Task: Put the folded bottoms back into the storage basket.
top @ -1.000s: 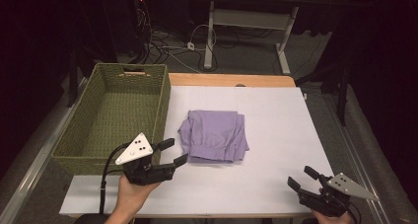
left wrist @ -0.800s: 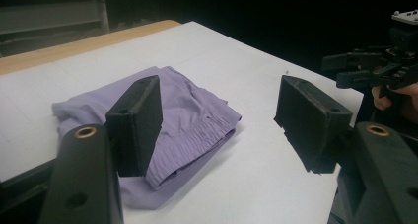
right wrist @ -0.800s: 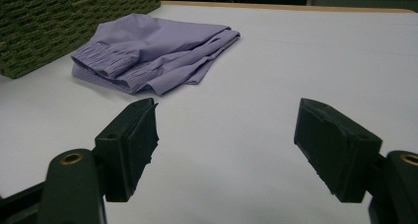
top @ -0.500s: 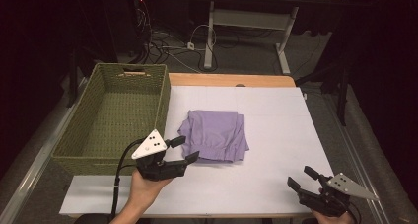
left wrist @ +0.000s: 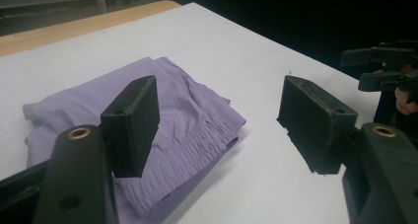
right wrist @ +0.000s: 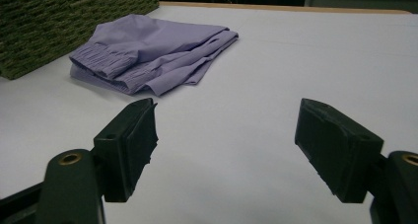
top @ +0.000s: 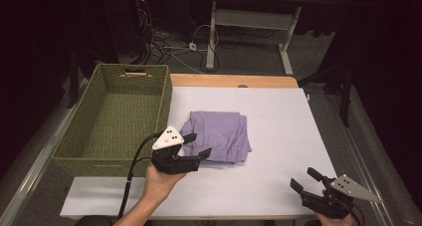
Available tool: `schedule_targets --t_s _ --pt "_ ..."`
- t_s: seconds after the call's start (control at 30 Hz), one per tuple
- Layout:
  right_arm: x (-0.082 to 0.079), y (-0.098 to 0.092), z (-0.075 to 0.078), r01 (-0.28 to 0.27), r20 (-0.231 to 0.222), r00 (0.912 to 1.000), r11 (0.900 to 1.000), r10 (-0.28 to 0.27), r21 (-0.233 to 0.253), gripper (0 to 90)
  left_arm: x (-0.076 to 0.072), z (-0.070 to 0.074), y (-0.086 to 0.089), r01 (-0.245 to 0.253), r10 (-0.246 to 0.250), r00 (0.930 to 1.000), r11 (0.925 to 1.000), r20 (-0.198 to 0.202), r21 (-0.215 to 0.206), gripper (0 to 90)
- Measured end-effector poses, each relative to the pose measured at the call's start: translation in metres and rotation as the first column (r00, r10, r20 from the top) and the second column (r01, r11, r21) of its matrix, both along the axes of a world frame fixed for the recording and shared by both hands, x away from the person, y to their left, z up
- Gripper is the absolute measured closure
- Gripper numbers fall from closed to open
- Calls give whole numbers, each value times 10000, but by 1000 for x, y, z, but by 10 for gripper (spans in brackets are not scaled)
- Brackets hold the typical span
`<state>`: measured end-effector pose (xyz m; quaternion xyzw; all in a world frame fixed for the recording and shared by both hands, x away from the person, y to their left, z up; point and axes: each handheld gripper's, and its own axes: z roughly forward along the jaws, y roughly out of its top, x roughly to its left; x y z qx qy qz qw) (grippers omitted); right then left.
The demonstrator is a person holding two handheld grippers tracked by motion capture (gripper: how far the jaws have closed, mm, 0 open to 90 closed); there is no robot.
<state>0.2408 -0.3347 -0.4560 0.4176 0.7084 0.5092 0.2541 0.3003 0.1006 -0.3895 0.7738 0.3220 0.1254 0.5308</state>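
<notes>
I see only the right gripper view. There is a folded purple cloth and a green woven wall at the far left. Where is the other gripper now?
Observer: The left gripper is at the near-left edge of the folded purple cloth, with its jaws open wide.
Operator: Does it already hold the cloth?
Observer: No. In the left gripper view, one jaw hangs over the cloth's gathered edge and the other over the bare white table; nothing is pinched.
Operator: The green wall, what is it?
Observer: It is a green woven basket at the table's left side, beside the cloth, and its inside looks empty.
</notes>
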Motion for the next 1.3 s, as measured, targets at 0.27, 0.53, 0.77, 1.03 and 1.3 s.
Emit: schedule_targets --t_s 0.27,0.53,0.77,1.03,1.3 --pt "0 0 0 -13 5 10000 10000 13 -3 243 15 -1 -15 59 -54 9997 9998 -238 197 277" --pt "0 0 0 -32 12 10000 10000 32 1 241 35 -2 -27 110 -88 9969 9995 -784 281 254" --pt "0 0 0 -45 5 10000 10000 45 -8 242 49 -1 -35 -36 84 9948 9989 -1019 471 235" --pt "1 0 0 -101 -23 9999 9999 101 -6 242 68 -2 -41 -280 395 9904 9957 -1325 878 222" --pt "1 0 0 -92 9 10000 10000 92 -39 242 88 -10 -41 -632 846 9792 9909 -1847 1189 208"
